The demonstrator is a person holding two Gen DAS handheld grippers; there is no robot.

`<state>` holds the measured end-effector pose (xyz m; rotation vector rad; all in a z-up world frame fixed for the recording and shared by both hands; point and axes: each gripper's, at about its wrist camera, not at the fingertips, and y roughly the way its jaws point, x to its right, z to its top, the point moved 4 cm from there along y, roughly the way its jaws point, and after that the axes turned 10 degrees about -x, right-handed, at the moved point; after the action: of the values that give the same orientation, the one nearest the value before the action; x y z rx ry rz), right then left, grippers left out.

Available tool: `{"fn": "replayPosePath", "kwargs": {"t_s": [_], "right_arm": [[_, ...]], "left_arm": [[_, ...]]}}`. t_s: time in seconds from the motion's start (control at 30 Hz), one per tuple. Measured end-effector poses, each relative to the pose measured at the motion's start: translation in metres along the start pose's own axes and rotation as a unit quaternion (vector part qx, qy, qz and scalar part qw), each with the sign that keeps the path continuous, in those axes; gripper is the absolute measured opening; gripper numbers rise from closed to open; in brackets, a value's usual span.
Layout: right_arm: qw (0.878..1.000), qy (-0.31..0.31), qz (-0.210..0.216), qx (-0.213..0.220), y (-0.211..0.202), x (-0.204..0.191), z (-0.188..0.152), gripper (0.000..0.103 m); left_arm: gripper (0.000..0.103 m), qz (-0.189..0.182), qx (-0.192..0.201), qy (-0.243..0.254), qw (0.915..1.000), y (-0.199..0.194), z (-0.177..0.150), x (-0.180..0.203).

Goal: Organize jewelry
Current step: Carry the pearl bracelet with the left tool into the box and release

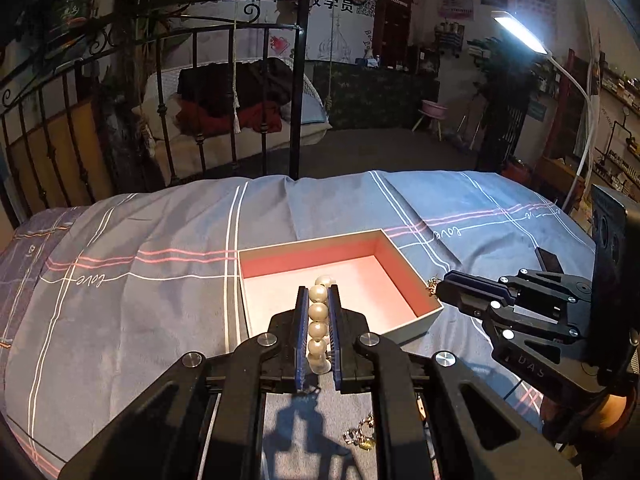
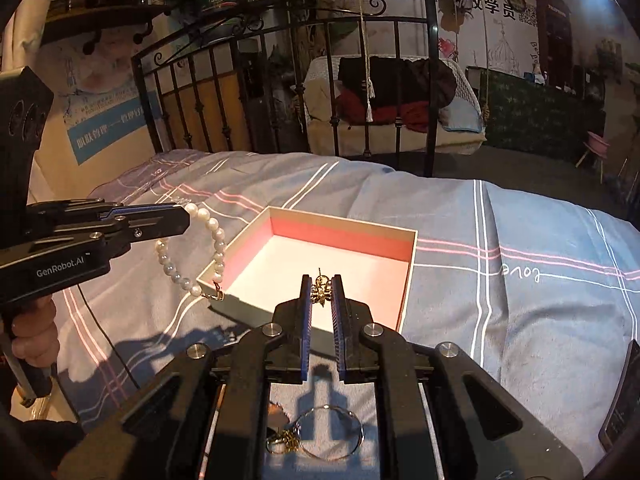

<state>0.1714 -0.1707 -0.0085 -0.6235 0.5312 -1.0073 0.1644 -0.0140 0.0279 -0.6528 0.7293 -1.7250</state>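
Note:
An open box (image 1: 416,322) with a pink inside sits on the blue bedspread; it also shows in the right wrist view (image 2: 408,276). My left gripper (image 1: 319,292) is shut on a pearl bracelet (image 1: 319,312), held above the box's near edge. In the right wrist view the bracelet (image 2: 218,240) hangs from the left gripper (image 2: 184,216) beside the box's left corner. My right gripper (image 2: 322,280) is shut on a small gold jewelry piece (image 2: 321,290) over the box's near edge. In the left wrist view the right gripper (image 1: 440,286) is at the box's right corner.
Gold jewelry bits (image 1: 362,434) lie on the bedspread (image 1: 160,300) below my left gripper. A thin hoop and gold chain (image 2: 316,432) lie below my right gripper. A black iron bed rail (image 1: 200,100) stands behind. A lit lamp (image 1: 520,32) is at the right.

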Motion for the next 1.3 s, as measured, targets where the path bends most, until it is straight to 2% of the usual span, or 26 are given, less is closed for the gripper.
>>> {"fn": "replayPosePath", "kwargs": {"t_s": [0.17,0.33,0.5,0.6,0.87,1.3], "right_arm": [[1.0,0.003,-0.007,0.004,0.016,0.004,0.023,0.01],[1.0,0.021,-0.011,0.001,0.04,0.015,0.037,0.01],[0.999,0.029,-0.023,0.022,0.05,0.024,0.056,0.01],[0.999,0.027,-0.016,0.006,0.065,0.026,0.062,0.01],[0.998,0.047,0.002,-0.05,0.11,0.03,0.048,0.01],[0.993,0.033,0.002,-0.113,0.139,0.026,0.028,0.01]], "left_arm": [[0.009,0.0,0.009,-0.014,0.9999,0.012,0.024,-0.003],[0.009,0.005,-0.001,-0.026,0.9996,0.035,0.04,-0.006],[0.009,0.002,0.005,-0.035,0.9994,0.042,0.062,-0.008],[0.009,0.001,-0.008,-0.036,0.9993,0.055,0.069,-0.009],[0.009,-0.002,-0.068,-0.047,0.9966,0.105,0.053,-0.014],[0.009,0.007,-0.114,-0.052,0.9922,0.132,0.025,-0.018]]}}
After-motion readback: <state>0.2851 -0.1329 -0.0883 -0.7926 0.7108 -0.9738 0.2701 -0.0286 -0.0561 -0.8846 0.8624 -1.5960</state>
